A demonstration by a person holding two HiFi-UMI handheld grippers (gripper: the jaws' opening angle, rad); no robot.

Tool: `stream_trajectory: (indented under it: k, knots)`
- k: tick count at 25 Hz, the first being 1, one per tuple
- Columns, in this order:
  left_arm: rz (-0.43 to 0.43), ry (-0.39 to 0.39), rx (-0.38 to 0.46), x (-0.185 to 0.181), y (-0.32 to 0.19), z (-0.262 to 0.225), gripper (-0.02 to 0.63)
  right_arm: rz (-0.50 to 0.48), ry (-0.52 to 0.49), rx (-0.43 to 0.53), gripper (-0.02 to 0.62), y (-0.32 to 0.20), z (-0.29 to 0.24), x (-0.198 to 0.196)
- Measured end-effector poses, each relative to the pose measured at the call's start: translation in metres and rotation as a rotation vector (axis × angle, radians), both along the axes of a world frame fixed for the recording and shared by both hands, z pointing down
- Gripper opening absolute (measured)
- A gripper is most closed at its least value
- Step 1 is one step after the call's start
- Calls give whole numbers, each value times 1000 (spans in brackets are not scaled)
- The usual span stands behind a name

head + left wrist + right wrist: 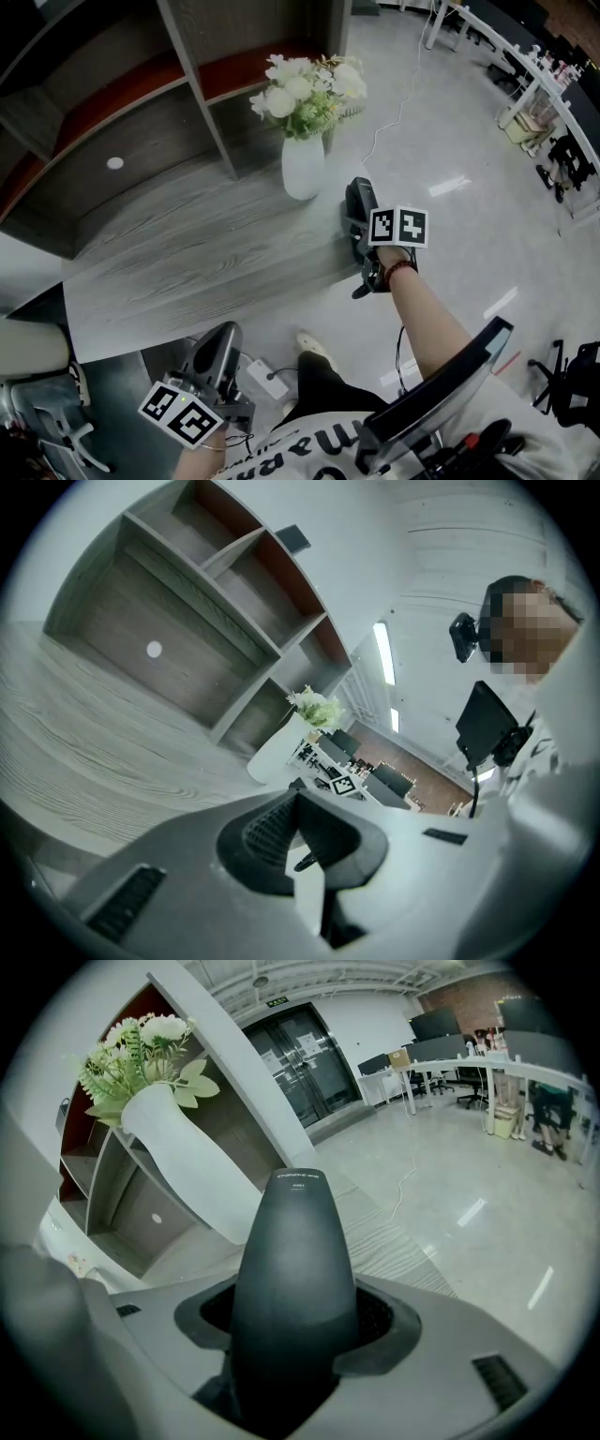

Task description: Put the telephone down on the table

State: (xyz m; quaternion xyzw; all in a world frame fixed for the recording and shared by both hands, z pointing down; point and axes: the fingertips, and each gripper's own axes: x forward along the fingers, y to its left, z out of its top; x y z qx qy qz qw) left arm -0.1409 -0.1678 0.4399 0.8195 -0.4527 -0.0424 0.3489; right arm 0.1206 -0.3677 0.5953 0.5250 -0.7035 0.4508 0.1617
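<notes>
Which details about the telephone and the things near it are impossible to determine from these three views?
- Head view: whether the telephone touches the table; the right gripper covers its lower part.
- Right gripper view: the telephone's lower end, hidden between the jaws that hold it.
- Right gripper view: the print near the telephone's tip, too small to read.
- Right gripper view: the base of the vase, behind the telephone.

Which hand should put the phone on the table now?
Right. The right gripper is shut on the telephone at the edge of the table, beside the vase. The left gripper is empty and sits low, off the table.
</notes>
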Motion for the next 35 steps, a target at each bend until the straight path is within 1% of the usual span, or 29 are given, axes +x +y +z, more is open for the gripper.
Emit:
stream_trajectory:
  k: [4,18,25,35]
  knots:
    - [-4,0,4,-4,2,-1,9,0,60,-21,284,-1,3,-1]
    - [-13,24,7,-6,1,0,9,-17,216,-63,284,-5,9,-3]
    - [-24,31,1,-9,3,2,9,-25,234,-66,284,-4,10,-4]
    - [-39,36,-2,-10,4,3,9,-44,301,-76,284,-3,10,-5]
